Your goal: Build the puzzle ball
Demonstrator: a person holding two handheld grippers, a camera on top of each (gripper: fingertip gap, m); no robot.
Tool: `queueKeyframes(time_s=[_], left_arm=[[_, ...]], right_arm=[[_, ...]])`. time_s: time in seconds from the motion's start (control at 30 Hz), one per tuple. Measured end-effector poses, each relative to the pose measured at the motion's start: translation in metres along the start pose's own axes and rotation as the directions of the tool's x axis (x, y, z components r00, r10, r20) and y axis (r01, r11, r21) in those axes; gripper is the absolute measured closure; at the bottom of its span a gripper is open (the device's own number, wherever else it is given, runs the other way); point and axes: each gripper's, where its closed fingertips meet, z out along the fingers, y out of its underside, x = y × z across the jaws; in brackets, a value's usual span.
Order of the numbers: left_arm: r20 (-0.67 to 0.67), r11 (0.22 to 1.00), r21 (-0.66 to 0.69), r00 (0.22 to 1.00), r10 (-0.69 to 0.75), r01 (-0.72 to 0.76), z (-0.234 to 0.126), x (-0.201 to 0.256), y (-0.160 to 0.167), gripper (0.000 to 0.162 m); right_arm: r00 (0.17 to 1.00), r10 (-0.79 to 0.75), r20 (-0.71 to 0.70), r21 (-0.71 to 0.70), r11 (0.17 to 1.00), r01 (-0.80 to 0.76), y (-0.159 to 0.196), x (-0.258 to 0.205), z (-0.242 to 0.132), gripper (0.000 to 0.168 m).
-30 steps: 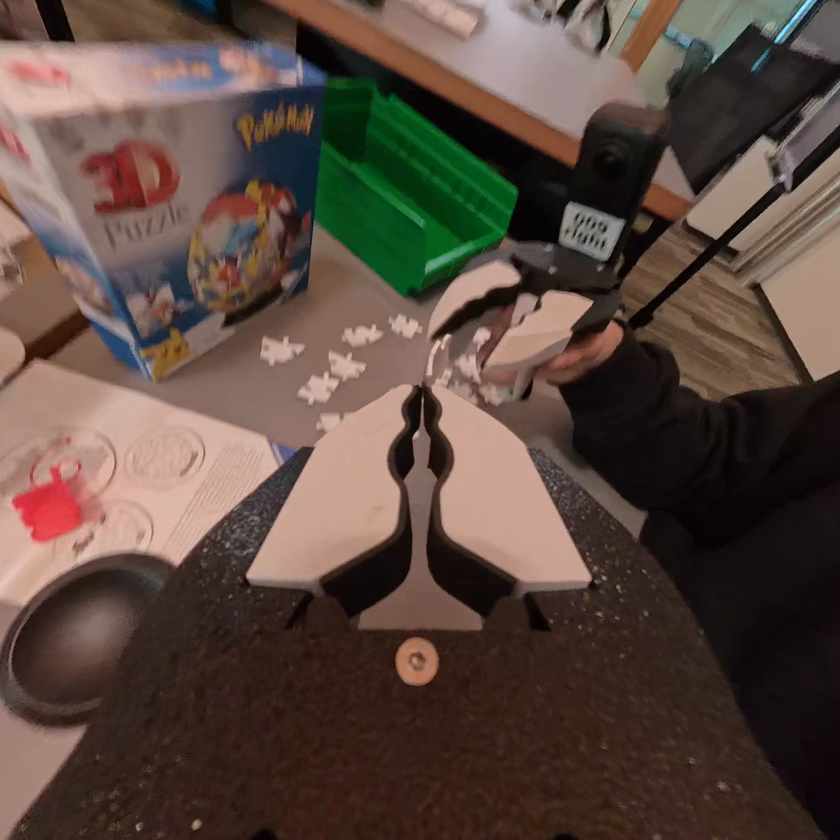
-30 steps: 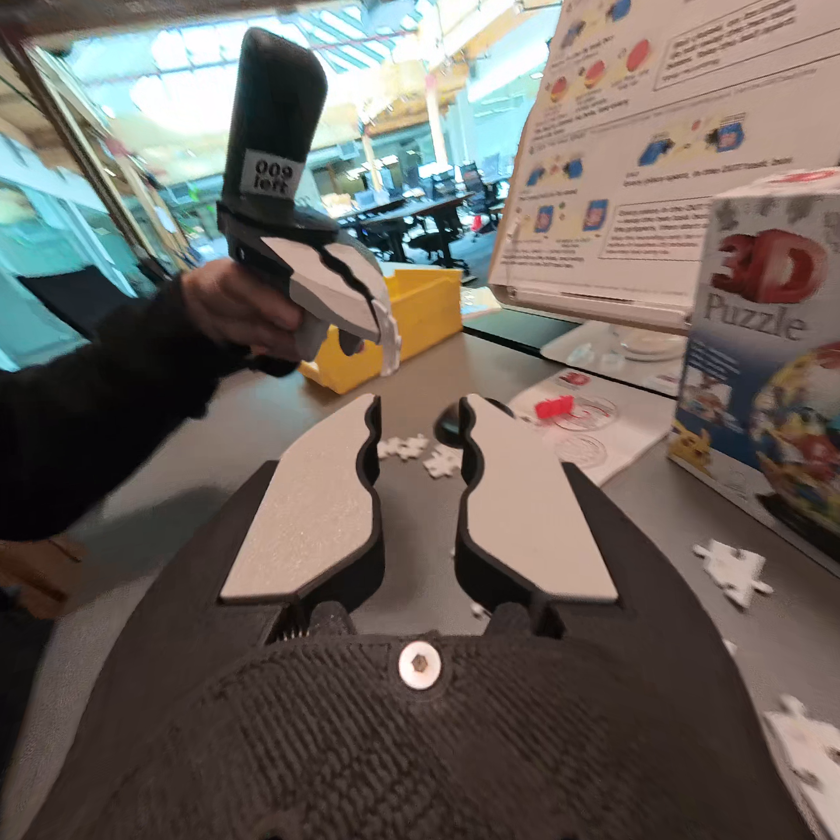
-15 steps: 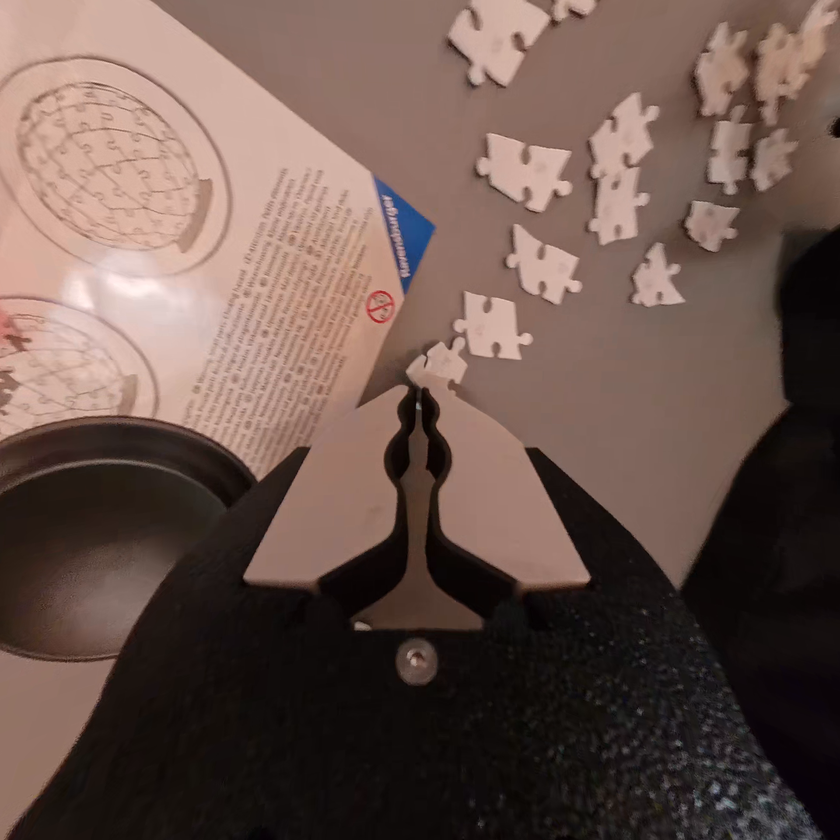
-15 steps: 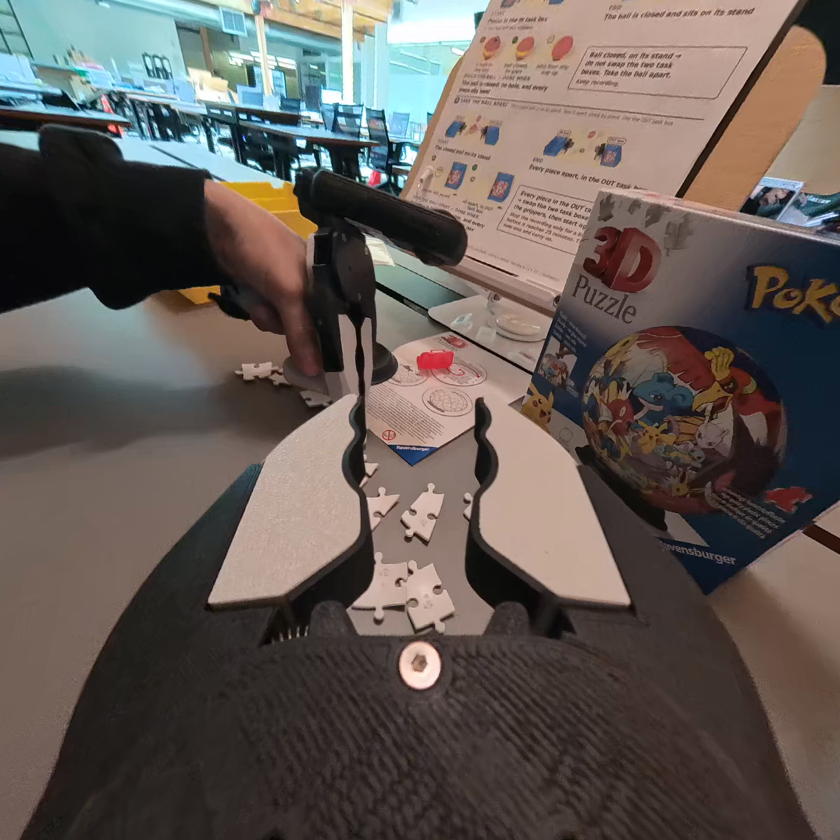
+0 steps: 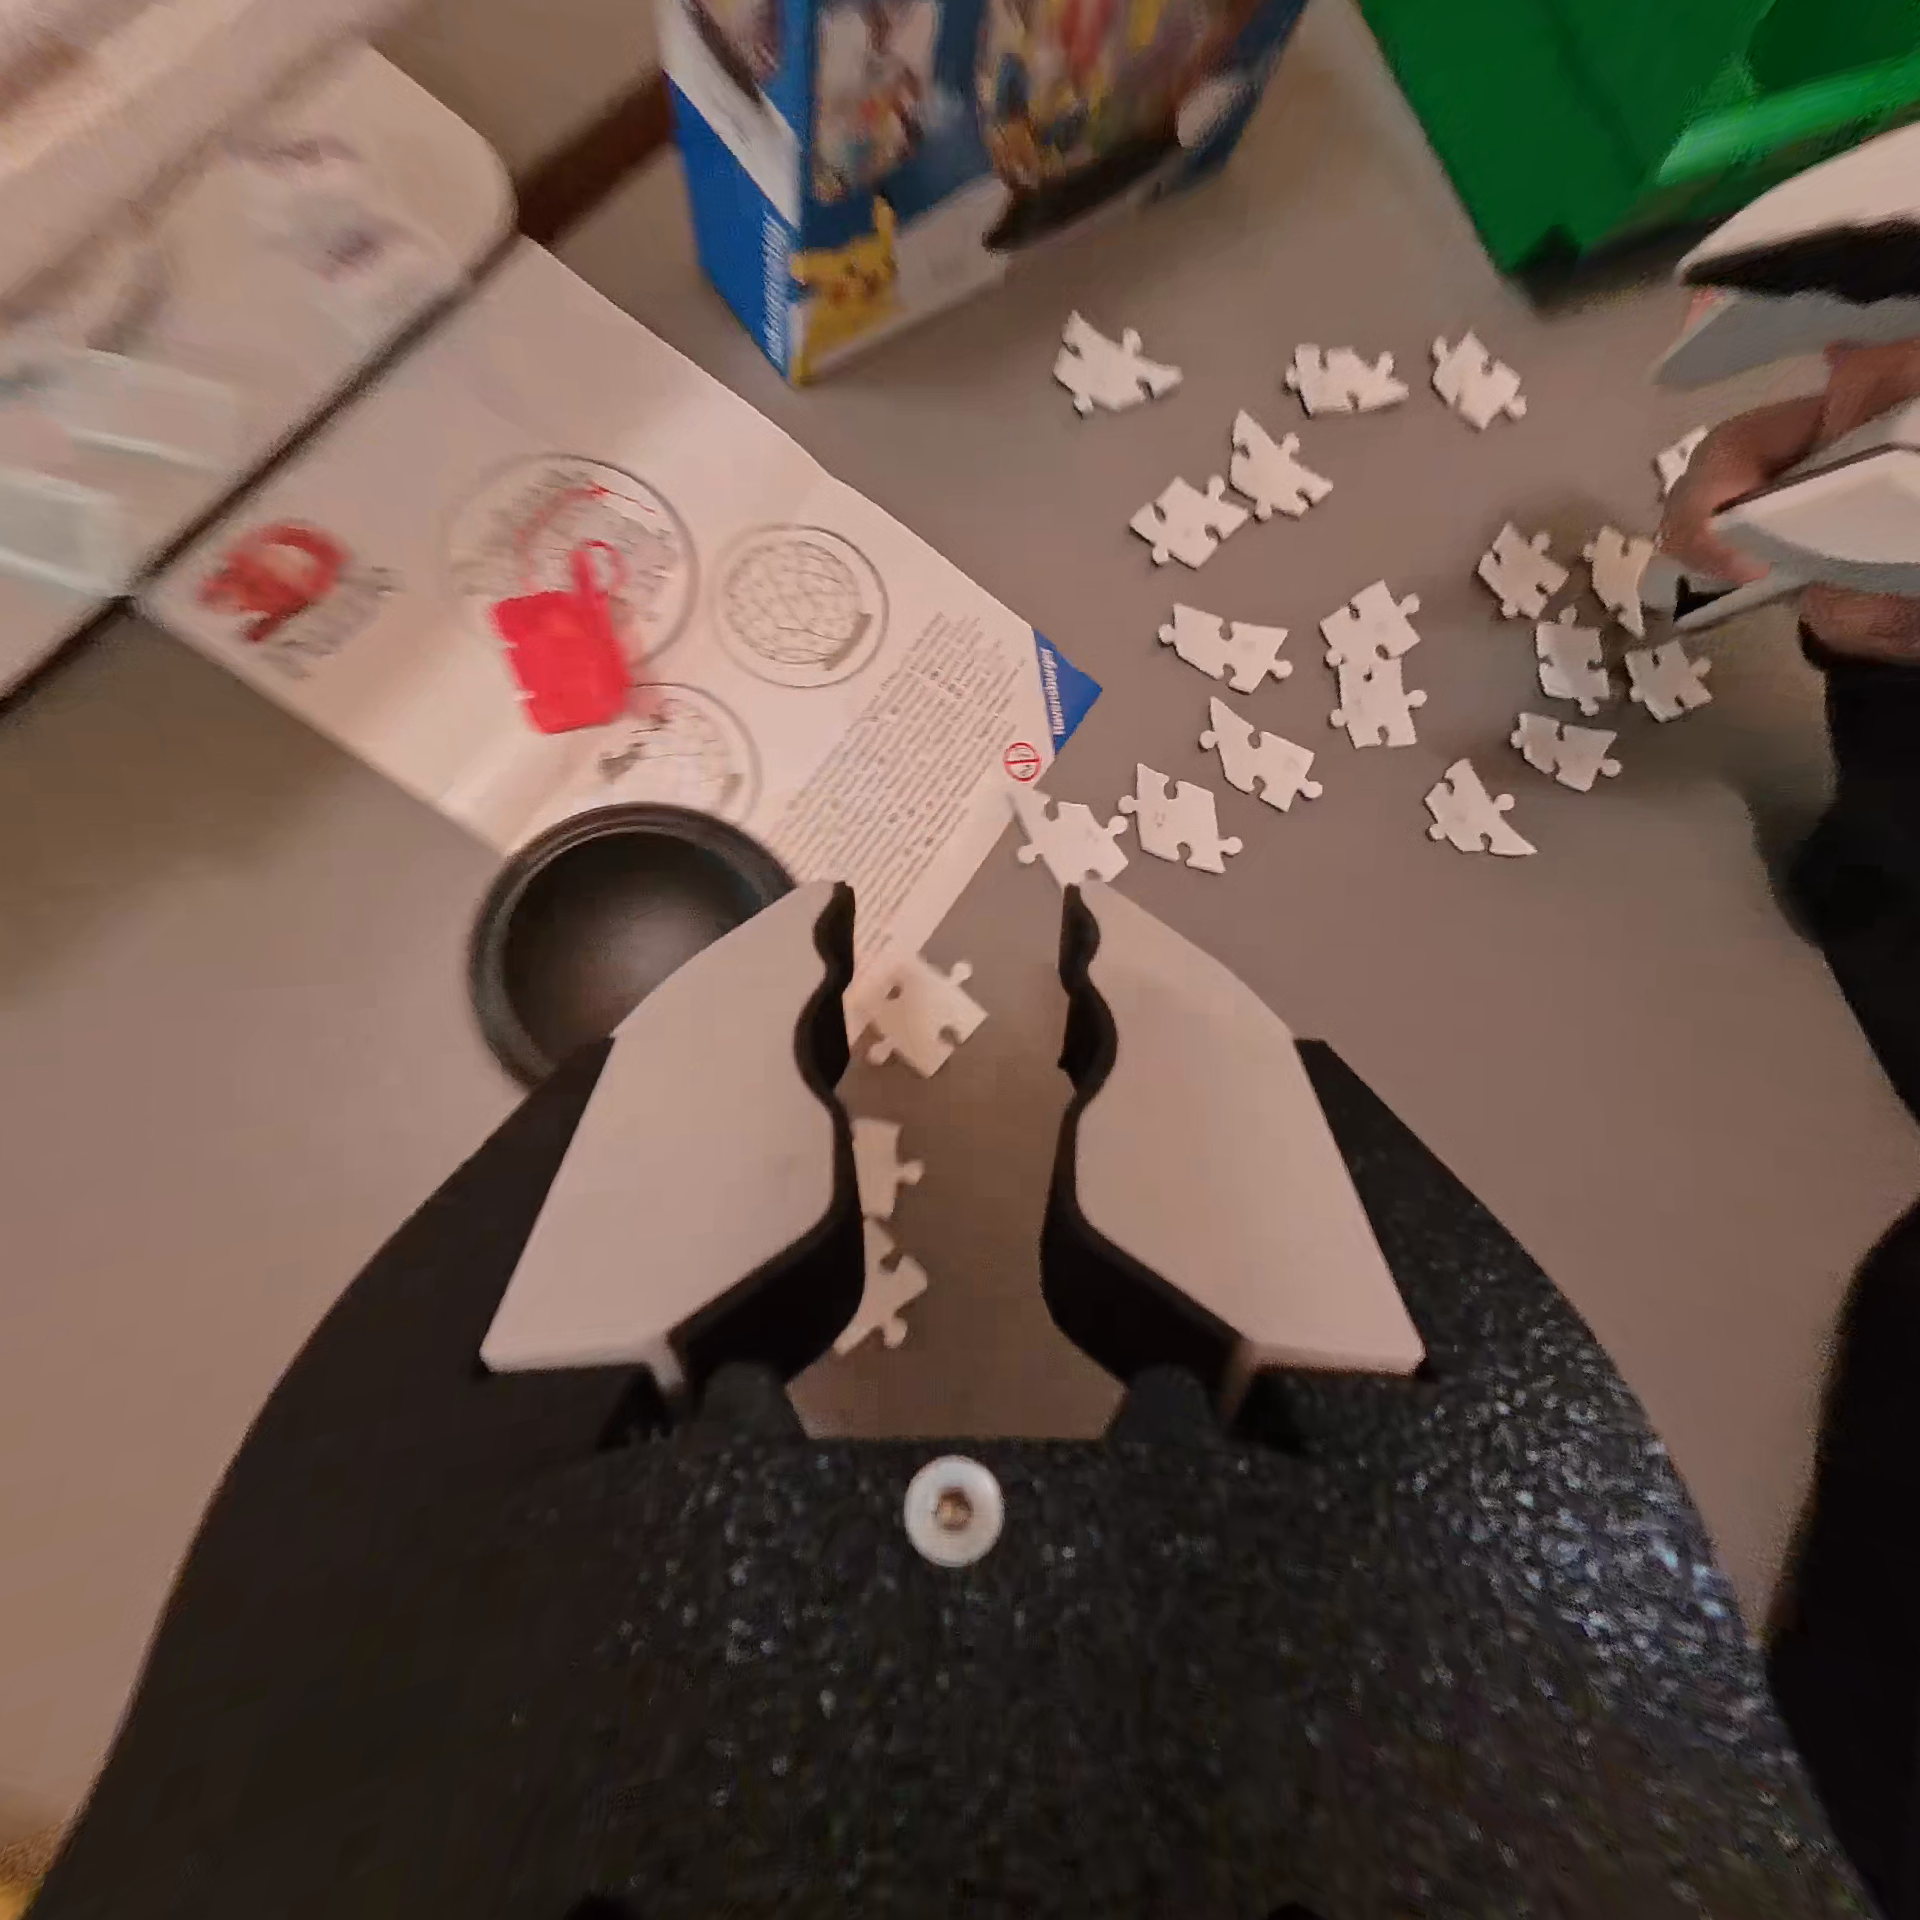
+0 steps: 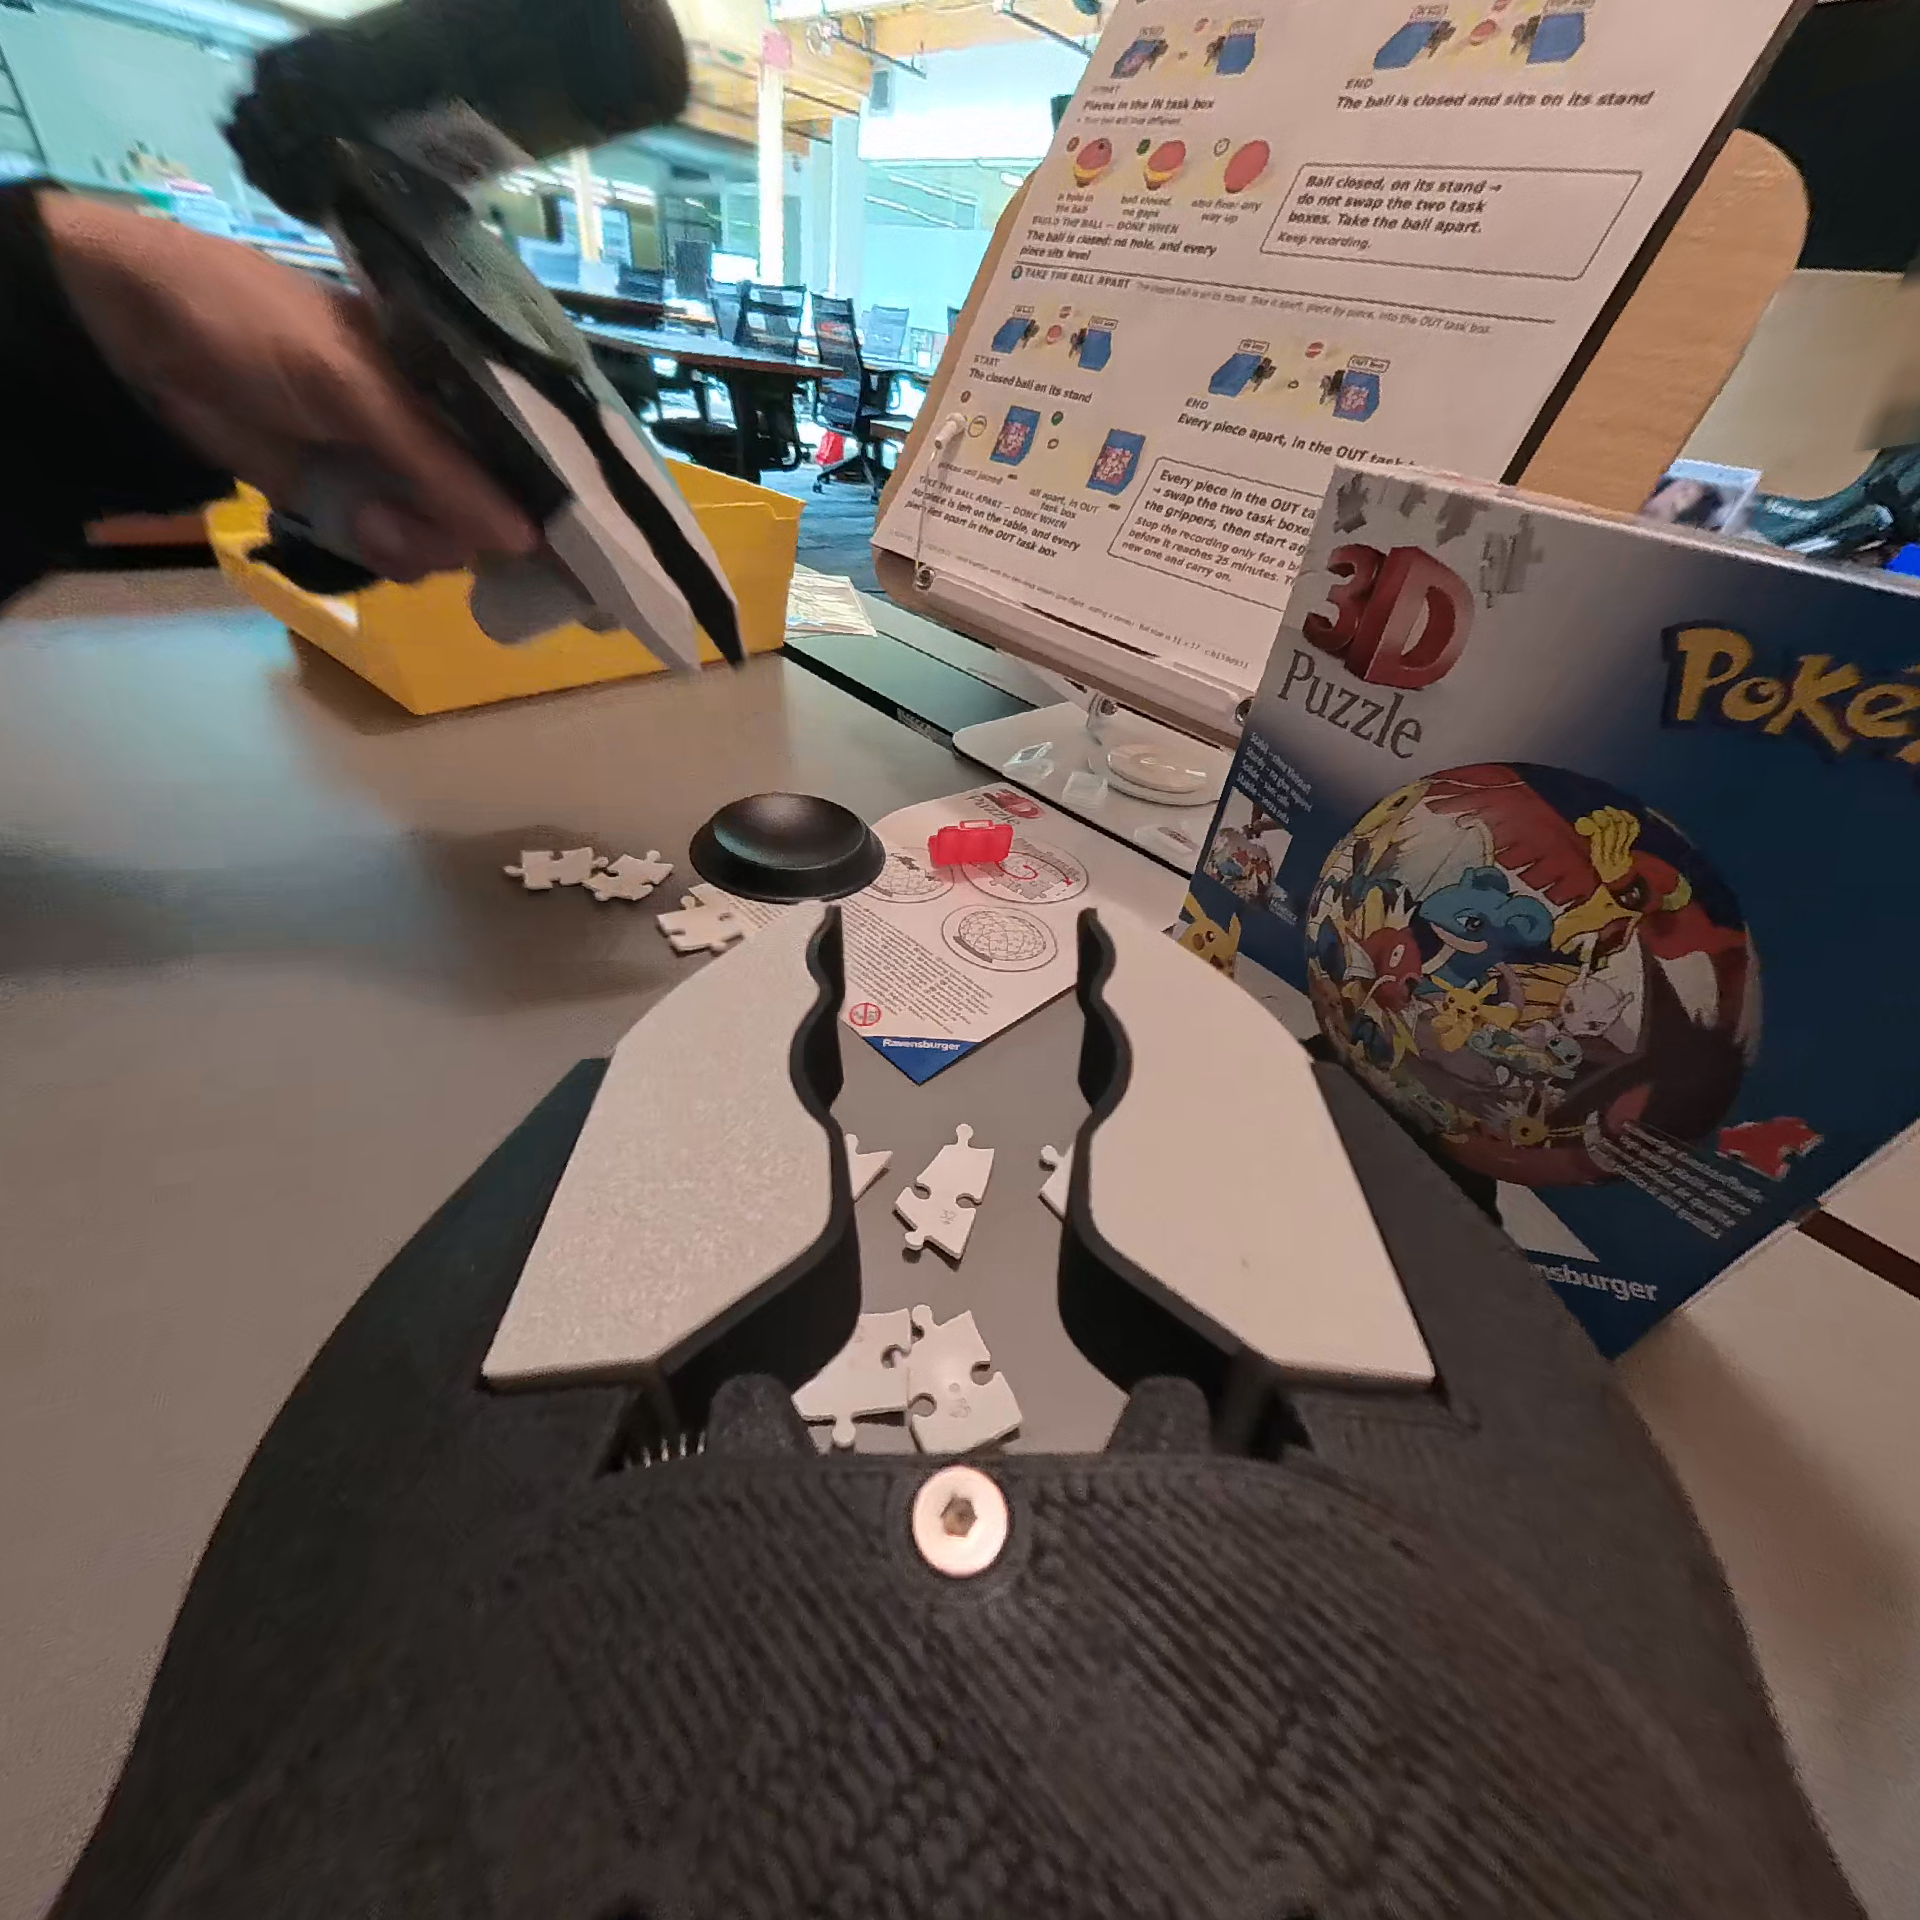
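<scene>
A grey surface [image 5: 1455, 1039] in an open office carries everything: loose white puzzle pieces [image 5: 1257, 753] scattered across the centre right of the left wrist view, a printed instruction sheet [image 5: 831, 665] at centre left, a black dish-shaped stand [image 5: 582, 935] at its lower edge, a small red plastic part [image 5: 561, 655] on the sheet, and the blue puzzle box [image 5: 935, 156] at the top. A green bin [image 5: 1610, 114] sits at the upper right; in the right wrist view a yellow bin [image 6: 447, 634] lies at the left.

The left hand-held gripper [image 5: 951, 914] hangs above the surface, jaws well apart and empty, with three pieces below the gap. The right hand-held gripper [image 6: 951, 935] is likewise wide open and holds nothing, low over a few pieces.

No ball exists yet; every piece lies flat, blank side up, mostly apart from each other. The step in hand looks like picking a first piece. Thin flat pieces are hard to pinch off a surface, so it would help to come down steeply on one edge of an isolated piece, close gently, and keep neighbours clear of the fingers.
</scene>
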Motion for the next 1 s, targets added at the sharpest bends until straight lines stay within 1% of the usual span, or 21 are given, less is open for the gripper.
queueKeyframes(time_s=[0.07,0.13,0.23,0.33,0.37,0.43,0.5,0.57,0.63,0.7,0.77,0.83,0.87,0.93,1.0], left_arm=[[0.075,0.998,0.070,0.997,-0.011,0.006,-0.033,-0.016,0.004,0.126],[0.180,0.994,0.114,0.983,-0.023,0.002,-0.069,-0.038,0.013,0.127],[0.377,0.992,0.128,0.925,-0.044,-0.005,-0.126,-0.085,0.035,0.129],[0.507,0.998,0.050,0.860,-0.058,0.038,-0.177,-0.134,0.067,0.129],[0.518,0.997,0.008,0.853,-0.065,0.071,-0.189,-0.147,0.080,0.129],[0.489,0.988,-0.061,0.867,-0.097,0.144,-0.202,-0.164,0.103,0.126],[0.481,0.974,-0.122,0.870,-0.109,0.189,-0.208,-0.181,0.122,0.122],[0.502,0.954,-0.227,0.863,-0.059,0.197,-0.208,-0.203,0.146,0.122],[0.466,0.911,-0.361,0.885,-0.010,0.201,-0.197,-0.215,0.176,0.122],[0.420,0.868,-0.451,0.908,0.001,0.208,-0.183,-0.219,0.201,0.122],[0.382,0.852,-0.480,0.924,-0.012,0.210,-0.171,-0.221,0.214,0.122],[0.350,0.851,-0.477,0.936,-0.045,0.219,-0.161,-0.220,0.219,0.122],[0.320,0.858,-0.471,0.946,-0.049,0.204,-0.157,-0.217,0.218,0.124],[0.234,0.875,-0.468,0.972,-0.014,0.125,-0.150,-0.208,0.216,0.125],[0.171,0.862,-0.502,0.985,0.018,0.071,-0.145,-0.200,0.221,0.127]], right_arm=[[1.000,-0.027,-0.011,0.003,1.000,0.027,-0.001,-0.002,0.002,0.126],[0.999,-0.036,-0.006,0.007,0.999,0.036,0.000,-0.004,0.004,0.126],[0.999,-0.047,-0.014,0.011,0.999,0.048,0.001,-0.005,0.007,0.128],[0.996,-0.087,-0.033,0.013,0.996,0.087,0.001,-0.005,0.008,0.130],[0.995,-0.097,-0.034,0.012,0.995,0.098,0.001,-0.006,0.008,0.131],[0.993,-0.117,-0.032,0.009,0.993,0.118,0.002,-0.007,0.009,0.131],[0.989,-0.146,-0.034,0.013,0.989,0.146,0.002,-0.009,0.010,0.132],[0.986,-0.162,-0.033,0.025,0.986,0.162,0.002,-0.011,0.010,0.133],[0.986,-0.164,-0.028,0.034,0.986,0.164,0.002,-0.012,0.011,0.134],[0.986,-0.163,-0.026,0.045,0.985,0.164,0.003,-0.014,0.012,0.134],[0.985,-0.169,-0.026,0.056,0.984,0.171,0.003,-0.016,0.012,0.135],[0.983,-0.180,-0.025,0.057,0.982,0.181,0.004,-0.018,0.012,0.136],[0.983,-0.183,-0.022,0.053,0.981,0.184,0.005,-0.020,0.013,0.136],[0.982,-0.190,-0.016,0.043,0.981,0.191,0.008,-0.022,0.014,0.136],[0.981,-0.194,-0.005,0.034,0.980,0.194,0.011,-0.025,0.015,0.136]])
